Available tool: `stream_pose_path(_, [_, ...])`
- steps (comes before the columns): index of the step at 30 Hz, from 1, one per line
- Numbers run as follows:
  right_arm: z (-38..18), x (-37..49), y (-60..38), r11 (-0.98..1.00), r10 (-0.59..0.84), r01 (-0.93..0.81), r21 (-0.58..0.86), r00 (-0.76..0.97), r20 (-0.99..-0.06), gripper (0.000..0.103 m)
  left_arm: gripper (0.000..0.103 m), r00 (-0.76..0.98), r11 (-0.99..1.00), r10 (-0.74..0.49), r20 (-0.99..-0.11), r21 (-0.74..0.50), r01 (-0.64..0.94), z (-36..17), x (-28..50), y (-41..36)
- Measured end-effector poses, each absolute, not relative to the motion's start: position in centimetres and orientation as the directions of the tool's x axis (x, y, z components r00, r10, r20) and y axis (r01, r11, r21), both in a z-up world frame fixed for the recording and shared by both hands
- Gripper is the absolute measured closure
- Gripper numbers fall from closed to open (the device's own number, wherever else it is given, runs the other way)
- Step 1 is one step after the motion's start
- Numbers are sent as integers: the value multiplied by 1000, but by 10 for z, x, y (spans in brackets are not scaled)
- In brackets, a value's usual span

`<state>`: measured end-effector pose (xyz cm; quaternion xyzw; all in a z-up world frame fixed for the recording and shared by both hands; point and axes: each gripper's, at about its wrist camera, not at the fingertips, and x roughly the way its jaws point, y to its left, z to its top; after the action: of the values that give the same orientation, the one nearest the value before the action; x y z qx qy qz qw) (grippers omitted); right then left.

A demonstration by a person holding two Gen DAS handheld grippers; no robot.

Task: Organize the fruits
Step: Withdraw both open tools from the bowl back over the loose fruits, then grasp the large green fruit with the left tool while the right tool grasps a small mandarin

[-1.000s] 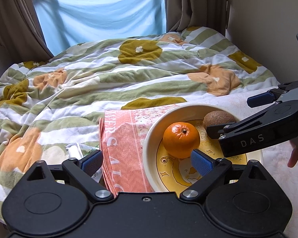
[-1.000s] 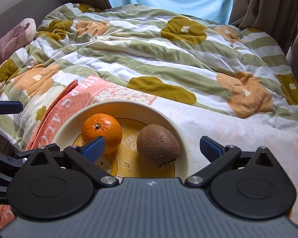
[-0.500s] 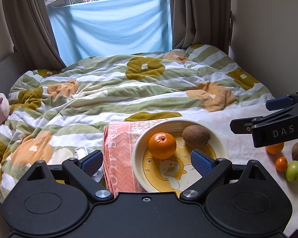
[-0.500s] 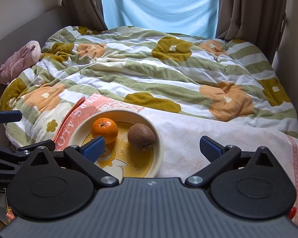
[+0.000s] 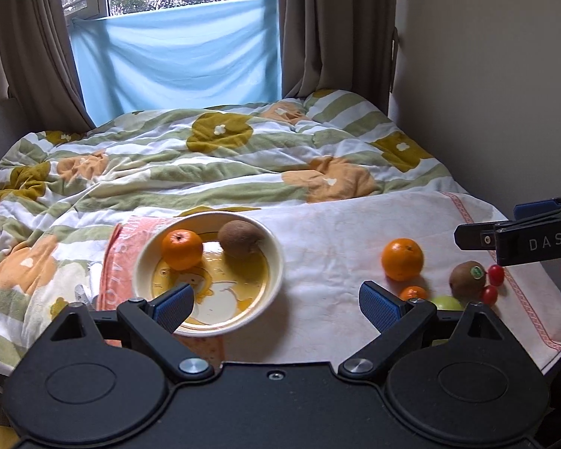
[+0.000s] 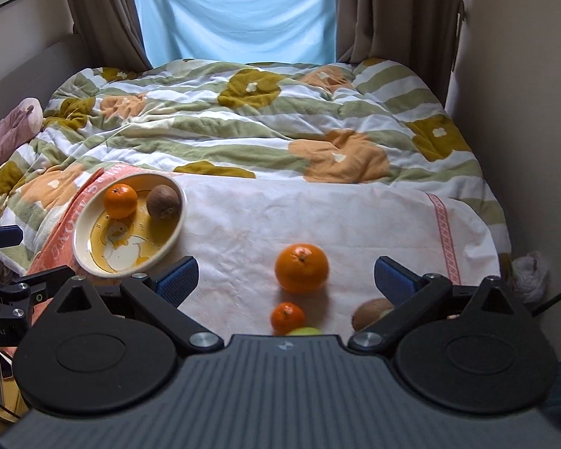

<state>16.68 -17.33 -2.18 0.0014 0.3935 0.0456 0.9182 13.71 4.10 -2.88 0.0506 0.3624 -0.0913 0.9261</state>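
From the left wrist view, the left gripper (image 5: pixel 276 301) is spread wide, holding nothing. The bowl (image 5: pixel 273 247) sits at the left on the towel (image 5: pixel 340 224), with a tangerine (image 5: pixel 182 249) and kiwi (image 5: pixel 240 239) inside.

From the right wrist view, the right gripper (image 6: pixel 286 277) is also wide apart and empty. A big orange (image 6: pixel 301 268) lies near it, right of the bowl (image 6: pixel 93 262).

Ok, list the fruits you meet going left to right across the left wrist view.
orange in the bowl → kiwi in the bowl → big orange on the towel → kiwi with the sticker → upper cherry tomato
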Motion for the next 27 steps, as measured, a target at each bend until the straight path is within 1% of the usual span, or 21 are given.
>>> stream_pose_path(7, [-48, 123, -244, 998, 57, -19, 59, 663, -747, 0, 5, 680, 962, -193, -707, -1, 273, -54, 102, -27])
stream_pose_path(15, [-88, 93, -294, 995, 27, 56, 79, 623, -782, 0, 6, 607, 918, -272, -746, -11, 398, -94, 79, -96])
stream_pose_path(21, [-110, 77, -304, 992, 21, 84, 92, 613, -790, 0, 6, 566, 894, -301, -768, -20, 447, -127, 74, -122])
stream_pose_path(25, [-120, 71, -304, 992, 24, 87, 97, 610, -792, 0, 12, 556, 895, -297, -776, -25, 445, -143, 77, -130])
stream_pose_path(27, [-125, 68, -303, 990, 35, 85, 109, 607, -794, 0, 13, 550, 896, -299, -780, -31, 443, -149, 78, -131])
